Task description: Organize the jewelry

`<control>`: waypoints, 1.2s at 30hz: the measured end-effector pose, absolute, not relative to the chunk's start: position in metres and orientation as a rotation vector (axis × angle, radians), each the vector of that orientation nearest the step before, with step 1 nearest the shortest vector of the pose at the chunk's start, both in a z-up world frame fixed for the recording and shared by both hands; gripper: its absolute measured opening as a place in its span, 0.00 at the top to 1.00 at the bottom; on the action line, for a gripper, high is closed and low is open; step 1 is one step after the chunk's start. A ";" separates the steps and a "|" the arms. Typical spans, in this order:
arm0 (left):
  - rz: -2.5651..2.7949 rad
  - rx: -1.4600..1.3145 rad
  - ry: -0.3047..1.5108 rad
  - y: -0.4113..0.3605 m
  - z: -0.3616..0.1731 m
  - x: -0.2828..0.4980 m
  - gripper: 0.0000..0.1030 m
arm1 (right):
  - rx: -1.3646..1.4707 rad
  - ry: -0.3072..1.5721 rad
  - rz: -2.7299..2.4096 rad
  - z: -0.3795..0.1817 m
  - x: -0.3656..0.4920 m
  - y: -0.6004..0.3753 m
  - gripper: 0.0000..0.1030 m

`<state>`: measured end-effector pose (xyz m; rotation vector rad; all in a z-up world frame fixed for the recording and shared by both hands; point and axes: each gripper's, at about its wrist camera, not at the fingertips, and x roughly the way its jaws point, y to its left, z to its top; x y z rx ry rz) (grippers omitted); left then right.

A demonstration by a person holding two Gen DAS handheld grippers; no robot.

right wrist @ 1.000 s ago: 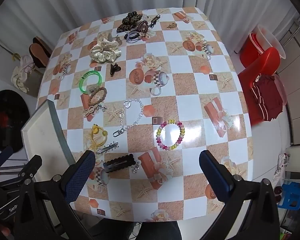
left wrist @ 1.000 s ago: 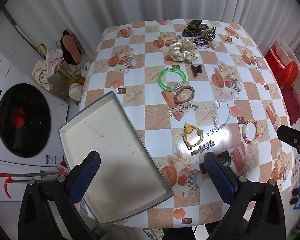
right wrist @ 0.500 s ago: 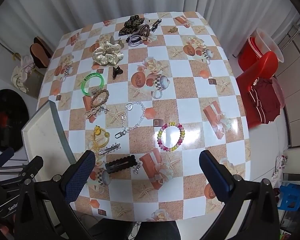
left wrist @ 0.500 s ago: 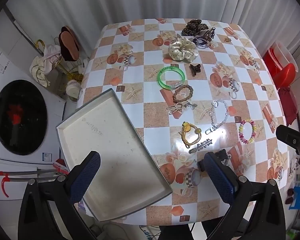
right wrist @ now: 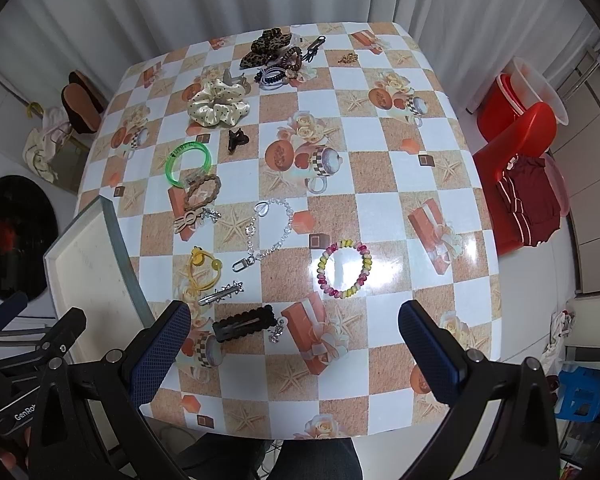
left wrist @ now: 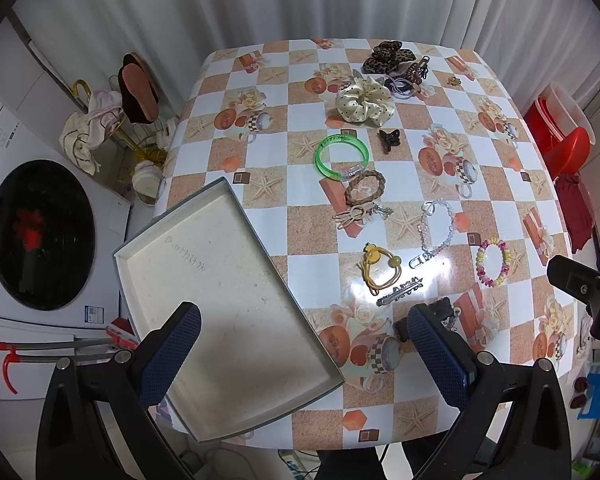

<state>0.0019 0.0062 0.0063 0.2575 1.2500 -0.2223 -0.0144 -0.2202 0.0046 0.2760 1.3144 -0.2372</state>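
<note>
My left gripper point(left wrist: 300, 344) and right gripper point(right wrist: 296, 340) both spread wide, empty tray point(left wrist: 204, 256) overhanging the table's point(right wrist: 400, 216) left edge, beaded bracelet point(right wrist: 345, 269) mid-table

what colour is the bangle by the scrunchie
Bright translucent green bangle; clearest in the left wrist view.

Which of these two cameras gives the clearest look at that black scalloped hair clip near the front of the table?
The right wrist view: the black hair clip lies fully exposed between the open right gripper fingers. In the left wrist view, a finger of the open left gripper covers most of it.
</note>
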 end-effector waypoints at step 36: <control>-0.223 0.259 1.252 0.005 0.007 0.000 0.00 | 0.265 1.314 -0.236 0.005 -0.013 -0.213 0.00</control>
